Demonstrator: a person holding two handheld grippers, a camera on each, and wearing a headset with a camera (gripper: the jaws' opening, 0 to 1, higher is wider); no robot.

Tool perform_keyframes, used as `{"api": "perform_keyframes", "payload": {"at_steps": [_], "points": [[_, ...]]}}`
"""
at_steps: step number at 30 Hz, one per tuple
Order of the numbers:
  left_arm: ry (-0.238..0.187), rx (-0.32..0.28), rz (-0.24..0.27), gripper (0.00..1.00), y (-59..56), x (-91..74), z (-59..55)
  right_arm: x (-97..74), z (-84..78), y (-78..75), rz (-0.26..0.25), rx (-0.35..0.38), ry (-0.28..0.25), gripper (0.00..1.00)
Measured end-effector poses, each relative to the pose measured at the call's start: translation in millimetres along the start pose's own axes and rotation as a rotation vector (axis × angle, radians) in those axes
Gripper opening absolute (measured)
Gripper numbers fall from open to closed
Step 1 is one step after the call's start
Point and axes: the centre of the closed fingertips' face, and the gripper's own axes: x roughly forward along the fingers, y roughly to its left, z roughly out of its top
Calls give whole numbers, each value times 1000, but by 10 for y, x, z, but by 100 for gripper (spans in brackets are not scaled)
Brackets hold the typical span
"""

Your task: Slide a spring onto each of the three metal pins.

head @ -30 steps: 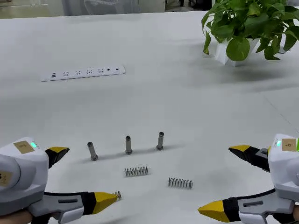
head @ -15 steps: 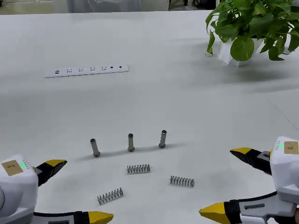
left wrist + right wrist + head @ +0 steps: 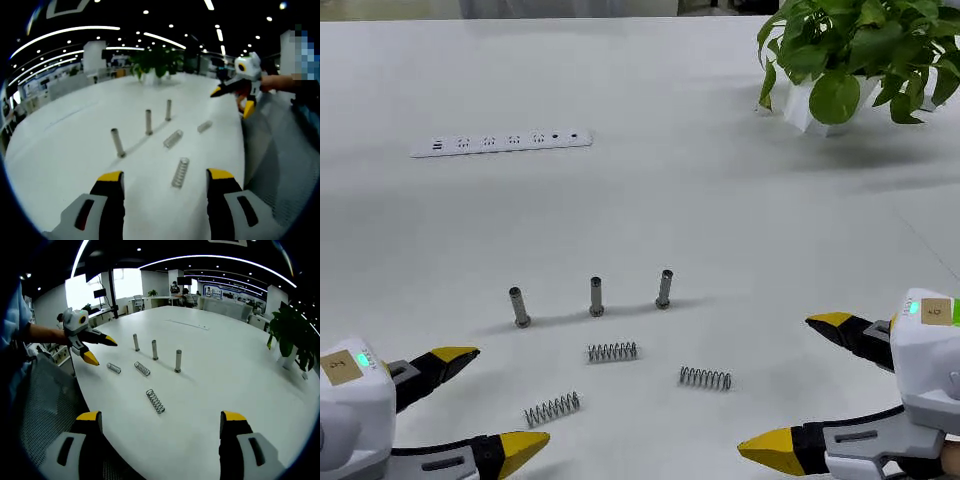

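I am holding my left gripper [image 3: 505,397] and my right gripper [image 3: 780,383] wide open, with nothing in either. Three short grey metal pins [image 3: 596,297] are standing in a row by the near edge of the white table [image 3: 650,180]. Three small silver wire springs [image 3: 612,351] are lying flat between the pins and that edge. No spring is sitting on a pin yet, so all three are waiting.

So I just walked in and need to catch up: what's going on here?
A person holds a two-jaw gripper in each hand over a white table. The left gripper and right gripper are open and hold nothing. Three pins stand bare; three springs lie loose in front of them.
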Motion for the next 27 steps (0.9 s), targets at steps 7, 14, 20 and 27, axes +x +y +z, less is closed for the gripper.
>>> {"api": "perform_keyframes", "payload": {"at_steps": [7, 14, 20, 27], "points": [[50, 75, -38, 51, -58, 87, -84, -17, -25, 2, -4, 7, 1, 99], [107, 115, -86, 37, -120, 173, -135, -22, -32, 6, -2, 11, 1, 99], [153, 129, -122, 25, -144, 217, -184, -23, -45, 12, -4, 16, -1, 99], [210, 167, -150, 20, -142, 252, -238, -22, -52, 11, -5, 20, -2, 99]]}}
